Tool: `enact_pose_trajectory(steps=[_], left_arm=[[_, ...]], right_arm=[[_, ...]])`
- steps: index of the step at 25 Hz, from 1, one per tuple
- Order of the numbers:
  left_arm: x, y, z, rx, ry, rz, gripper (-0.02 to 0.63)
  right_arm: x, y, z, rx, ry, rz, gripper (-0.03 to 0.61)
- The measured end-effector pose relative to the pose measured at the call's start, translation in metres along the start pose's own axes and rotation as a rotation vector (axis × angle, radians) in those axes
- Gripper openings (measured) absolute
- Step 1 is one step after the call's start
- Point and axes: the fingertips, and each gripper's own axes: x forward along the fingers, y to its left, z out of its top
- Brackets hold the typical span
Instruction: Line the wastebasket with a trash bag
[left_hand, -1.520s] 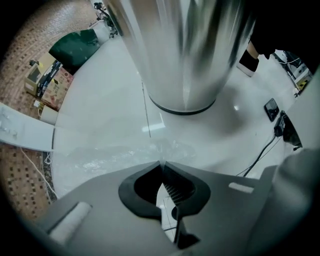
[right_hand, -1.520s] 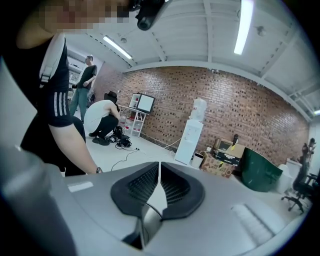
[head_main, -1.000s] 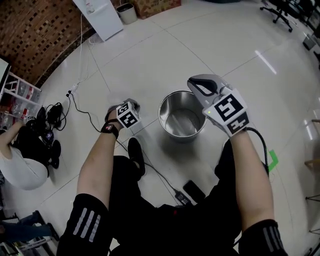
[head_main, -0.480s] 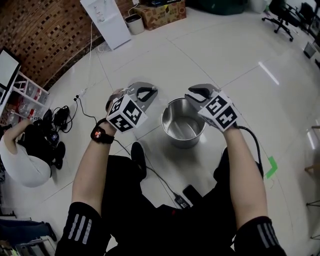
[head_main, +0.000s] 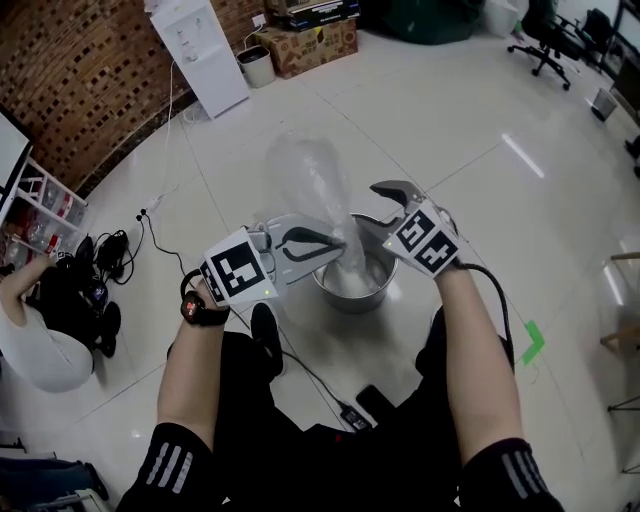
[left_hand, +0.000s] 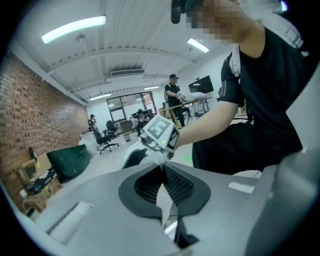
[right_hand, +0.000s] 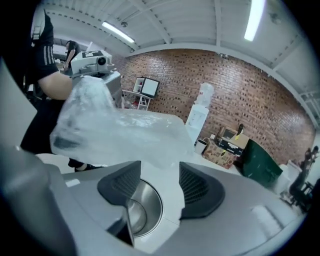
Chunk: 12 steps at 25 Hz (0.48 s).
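Observation:
A clear trash bag (head_main: 310, 180) billows above the steel wastebasket (head_main: 350, 298) on the white floor. My left gripper (head_main: 338, 244) is at the basket's left rim, shut on the bag's thin film, which shows between its pads (left_hand: 172, 185). My right gripper (head_main: 370, 207) hovers over the right rim; its jaws are opening and its pads do not press the bag. In the right gripper view the bag (right_hand: 110, 130) hangs in front of and partly between the open jaws (right_hand: 160, 172), with the basket (right_hand: 145, 207) below. The right gripper's marker cube (left_hand: 159, 132) shows in the left gripper view.
Cables (head_main: 160, 200) trail over the floor left of the basket, and a black device (head_main: 375, 400) lies between my legs. A person (head_main: 40, 340) sits far left. A white dispenser (head_main: 200, 50), a small bin (head_main: 257, 62) and a cardboard box (head_main: 315, 40) stand at the back.
My left gripper rose from low beside the basket to its rim, and the clear bag now billows above it. My right gripper's jaws opened and it sank slightly.

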Motion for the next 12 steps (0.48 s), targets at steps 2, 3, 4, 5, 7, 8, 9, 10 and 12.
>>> enact_pose_trajectory(steps=[2,3,4,5,7,8,9,10,12], left_arm=[[0.01,-0.018,-0.004,-0.036,-0.012,-0.088,-0.006],[0.014,-0.025,-0.006,-0.05,-0.012,-0.126,-0.006],[0.018,-0.033,-0.01,-0.061,-0.01,-0.159,-0.006],[0.02,-0.039,-0.013,-0.071,-0.006,-0.191,-0.006],[0.026,-0.056,-0.022,-0.087,0.011,-0.263,-0.006],[0.03,-0.065,-0.025,-0.091,0.024,-0.305,-0.006],[0.033,-0.075,-0.028,-0.094,0.036,-0.346,-0.006],[0.036,-0.083,-0.03,-0.096,0.044,-0.381,-0.006],[0.041,-0.092,-0.033,-0.096,0.05,-0.425,-0.006]], right_arm=[[0.0,-0.004,-0.002,-0.073,0.029,-0.026,0.257],[-0.001,-0.006,-0.003,-0.107,0.044,-0.039,0.264],[-0.001,-0.008,-0.004,-0.137,0.055,-0.05,0.273],[-0.001,-0.009,-0.004,-0.16,0.063,-0.057,0.281],[0.001,-0.009,-0.005,-0.196,0.075,-0.058,0.293],[0.003,-0.008,-0.007,-0.214,0.084,-0.053,0.296],[0.005,-0.005,-0.009,-0.234,0.096,-0.042,0.298],[0.008,0.0,-0.011,-0.253,0.109,-0.023,0.299],[0.017,0.015,-0.015,-0.278,0.134,0.046,0.299]])
